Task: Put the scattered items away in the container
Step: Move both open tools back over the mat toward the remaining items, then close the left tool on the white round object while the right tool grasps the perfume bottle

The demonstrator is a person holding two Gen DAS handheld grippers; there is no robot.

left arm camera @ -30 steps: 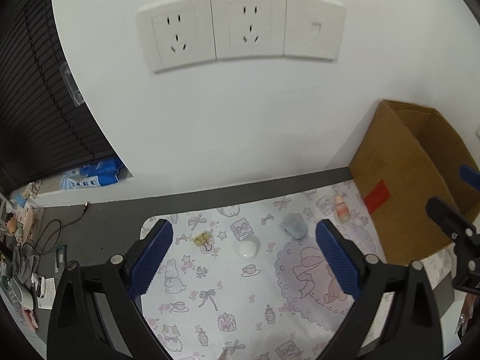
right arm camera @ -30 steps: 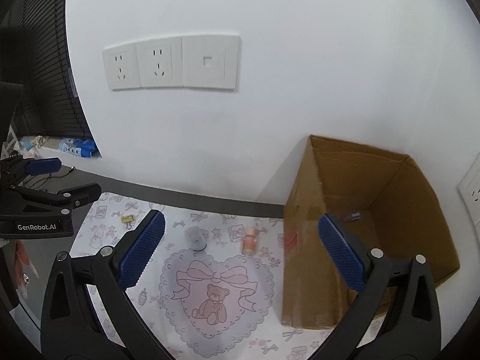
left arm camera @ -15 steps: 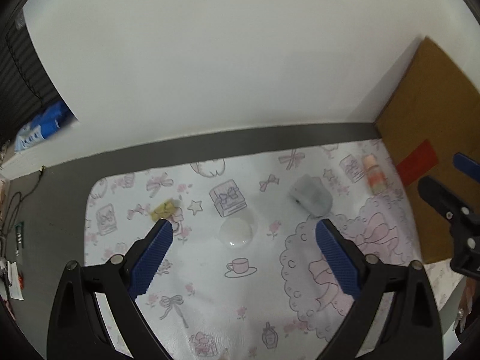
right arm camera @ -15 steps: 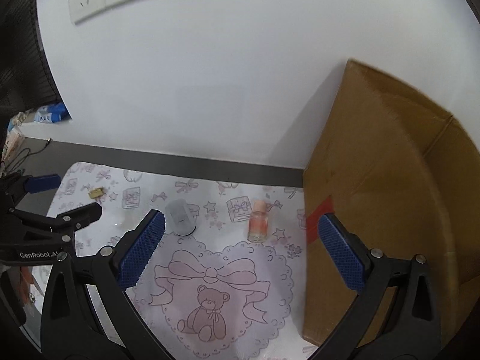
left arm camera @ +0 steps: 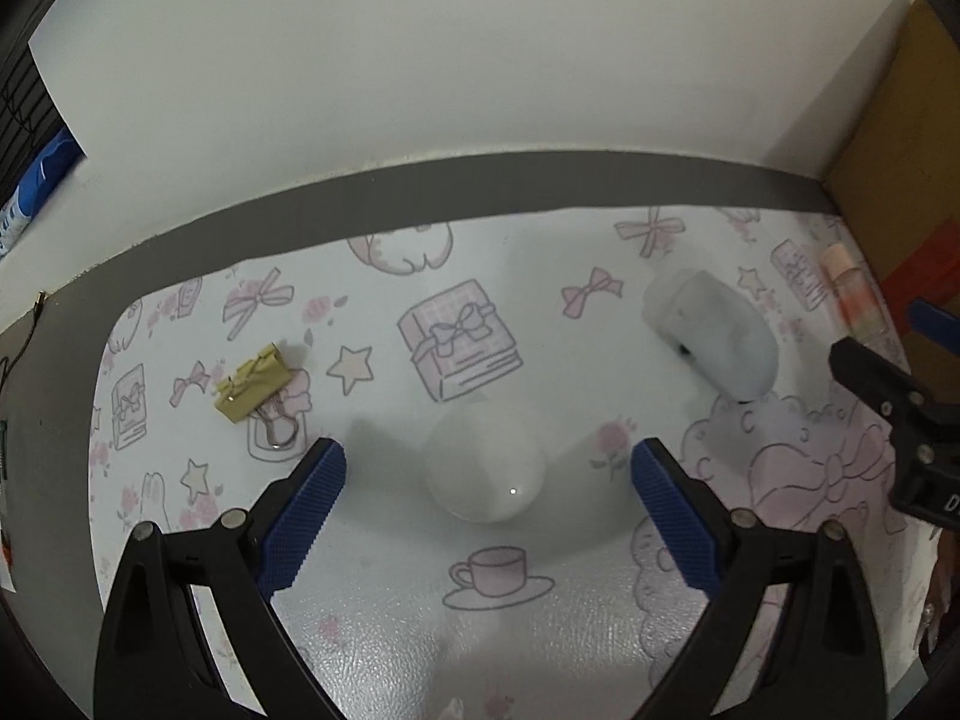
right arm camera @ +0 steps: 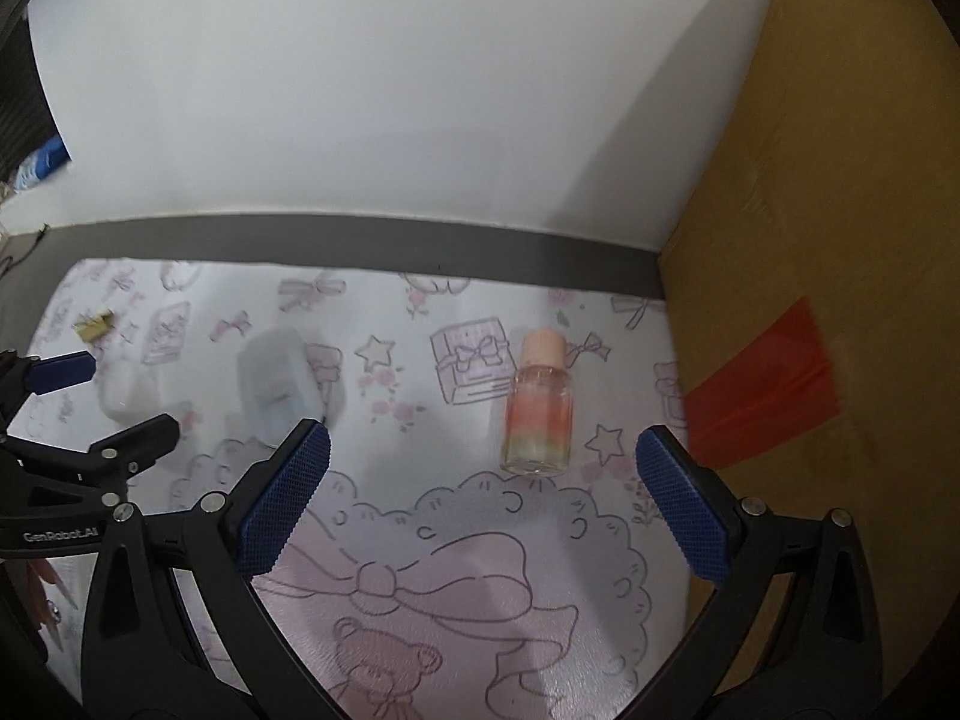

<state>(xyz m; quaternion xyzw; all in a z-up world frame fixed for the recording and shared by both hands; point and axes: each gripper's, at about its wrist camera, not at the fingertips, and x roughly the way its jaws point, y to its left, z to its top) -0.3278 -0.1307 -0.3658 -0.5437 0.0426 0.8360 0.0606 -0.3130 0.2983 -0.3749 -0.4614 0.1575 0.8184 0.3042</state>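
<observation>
My left gripper (left arm camera: 487, 471) is open, its blue pads on either side of a white round ball (left arm camera: 485, 463) that lies on the patterned mat (left arm camera: 498, 630). A gold binder clip (left arm camera: 252, 383) lies to its left, a pale grey charger block (left arm camera: 714, 333) to its right. My right gripper (right arm camera: 480, 462) is open, low over the mat, with a small pink-capped bottle (right arm camera: 538, 405) lying just ahead between its pads. The cardboard box (right arm camera: 828, 276) stands at the right, a red tape patch (right arm camera: 765, 393) on its side. The charger block (right arm camera: 277, 387) also shows in the right wrist view.
A white wall (left arm camera: 450, 60) and a grey strip of table edge (left arm camera: 480, 186) run behind the mat. The left gripper (right arm camera: 72, 420) shows at the left of the right wrist view. Blue packaging (left arm camera: 36, 180) lies far left by a dark blind.
Both grippers have dropped and tilted down toward the mat. The ball now sits between the left pads and the bottle just ahead of the right pads. The wall sockets have left view.
</observation>
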